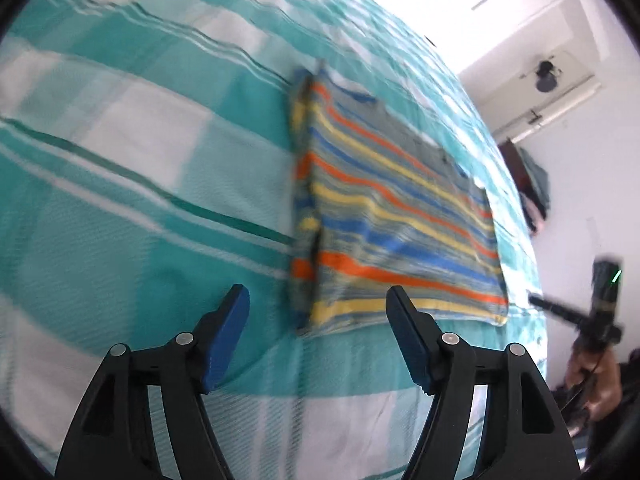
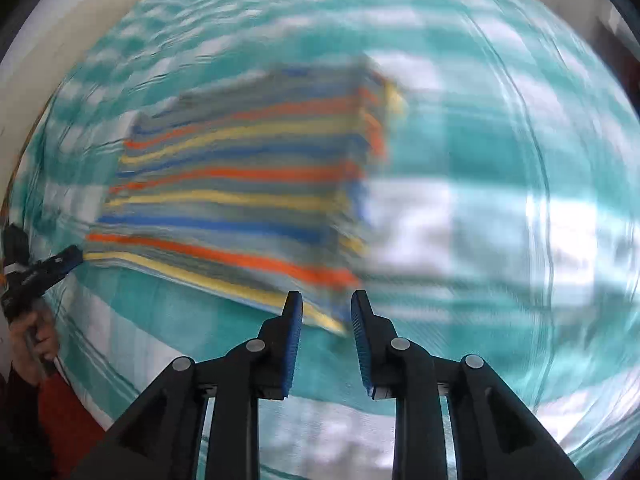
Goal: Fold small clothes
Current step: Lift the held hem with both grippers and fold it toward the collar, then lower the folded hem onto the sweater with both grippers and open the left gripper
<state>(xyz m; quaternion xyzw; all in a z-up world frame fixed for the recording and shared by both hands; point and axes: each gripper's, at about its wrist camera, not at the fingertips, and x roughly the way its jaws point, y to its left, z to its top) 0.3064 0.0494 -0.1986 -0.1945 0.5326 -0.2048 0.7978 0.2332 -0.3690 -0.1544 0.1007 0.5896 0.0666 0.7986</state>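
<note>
A small striped garment [image 1: 396, 208], in orange, yellow, blue and grey, lies folded into a flat rectangle on the teal and white bedspread [image 1: 140, 184]. My left gripper [image 1: 318, 294] hovers open over its near left corner, with nothing pinched between the blue pads. In the right wrist view the garment [image 2: 240, 184] is blurred. My right gripper [image 2: 326, 296] stands over its near right corner with a narrow gap between its jaws, which the cloth's corner shows through; the pads do not press on it. The other gripper appears at each view's side: the right one [image 1: 560, 308] and the left one [image 2: 60, 264].
The bedspread [image 2: 500, 200] stretches wide around the garment. Beyond the bed's right edge a white wall and cupboard doors [image 1: 560, 80] stand, with dark clothes [image 1: 532, 188] hanging there. A hand [image 1: 596, 376] holds the right gripper; a hand and red sleeve [image 2: 60, 408] show at the lower left.
</note>
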